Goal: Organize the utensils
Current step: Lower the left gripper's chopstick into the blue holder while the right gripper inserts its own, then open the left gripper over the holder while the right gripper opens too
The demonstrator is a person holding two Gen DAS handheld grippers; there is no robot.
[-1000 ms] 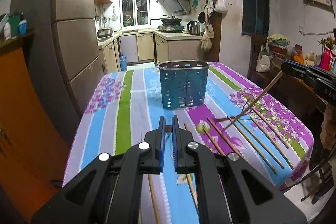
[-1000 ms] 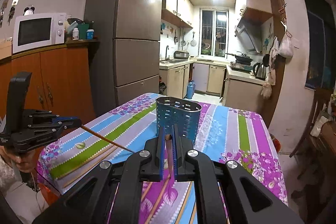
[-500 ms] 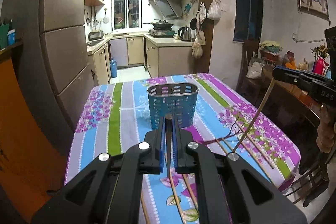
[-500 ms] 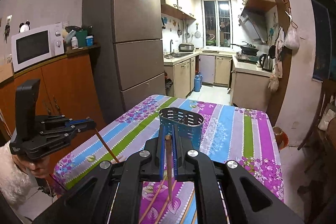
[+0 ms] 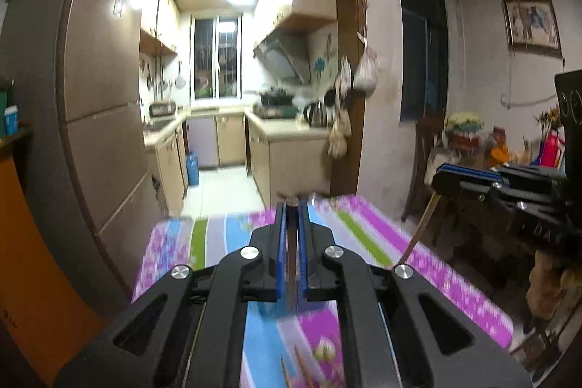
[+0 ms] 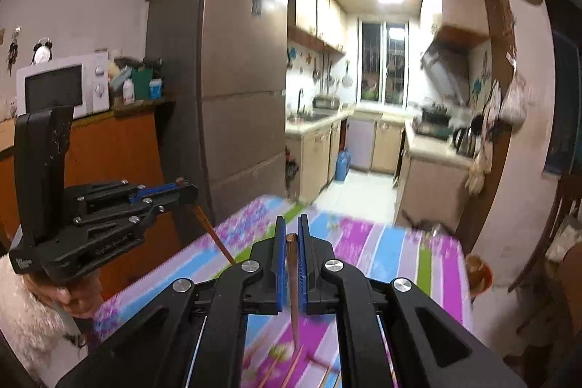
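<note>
Brown wooden chopstick (image 5: 291, 242) sits clamped between your left gripper (image 5: 291, 206) fingers, its butt end at the fingertips, shaft hanging down behind them over the striped tablecloth (image 5: 363, 235). Your right gripper (image 6: 291, 224) is clamped the same way on a second chopstick (image 6: 292, 279), tip pointing down. More chopsticks (image 6: 287, 370) lie loose on the cloth below. Holder is hidden.
</note>
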